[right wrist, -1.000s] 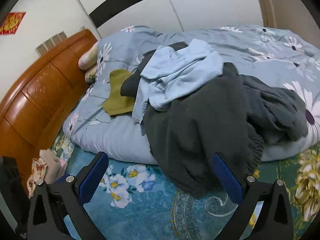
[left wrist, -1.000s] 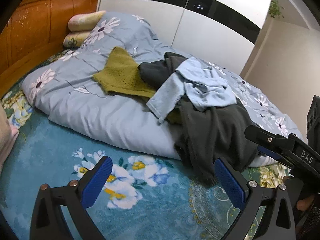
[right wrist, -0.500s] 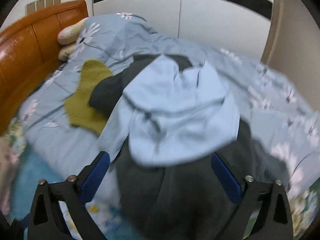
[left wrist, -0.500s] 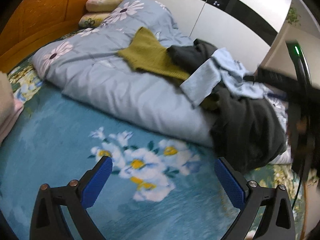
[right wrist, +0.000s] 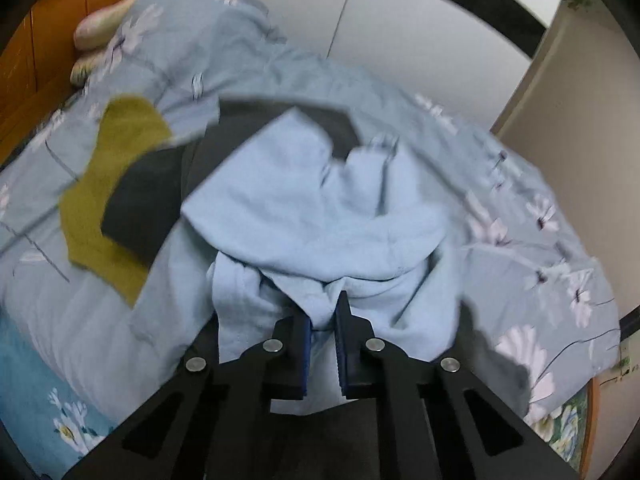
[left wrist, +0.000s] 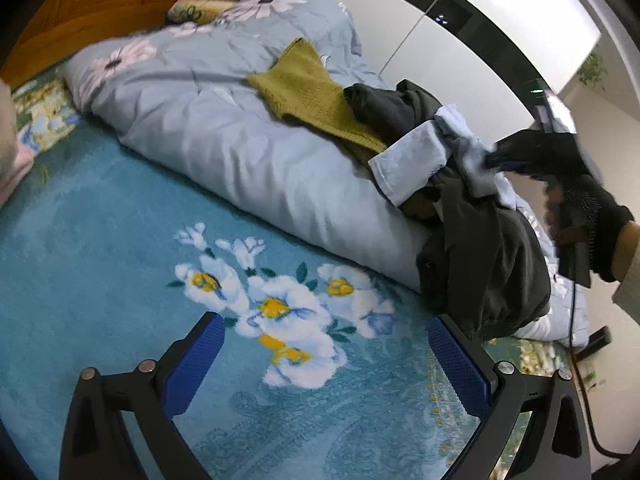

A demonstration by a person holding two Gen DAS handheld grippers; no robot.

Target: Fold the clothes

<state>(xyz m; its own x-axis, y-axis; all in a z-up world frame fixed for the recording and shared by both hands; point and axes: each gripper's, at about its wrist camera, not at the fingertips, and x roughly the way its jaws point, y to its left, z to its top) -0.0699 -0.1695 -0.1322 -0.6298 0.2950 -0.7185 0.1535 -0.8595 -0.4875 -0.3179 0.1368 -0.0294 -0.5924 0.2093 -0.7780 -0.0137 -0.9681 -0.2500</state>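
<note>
Your left gripper (left wrist: 324, 354) hangs with its blue pads spread wide over the teal flowered bedspread (left wrist: 100, 240), touching nothing. Your right gripper (right wrist: 322, 320) has its pads pinched tight on a fold of the light blue hoodie (right wrist: 320, 216), which tops the heap on the grey floral duvet (right wrist: 520, 200). Beyond, the hoodie lies over a dark grey garment (right wrist: 140, 208), with an olive knit sweater (right wrist: 120, 136) to the left and pillows (right wrist: 96, 40) at the wooden headboard (right wrist: 36, 52).

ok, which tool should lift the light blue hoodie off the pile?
Right. The right tool is already shut on the light blue hoodie; the left tool is open over the teal floral sheet.
</note>
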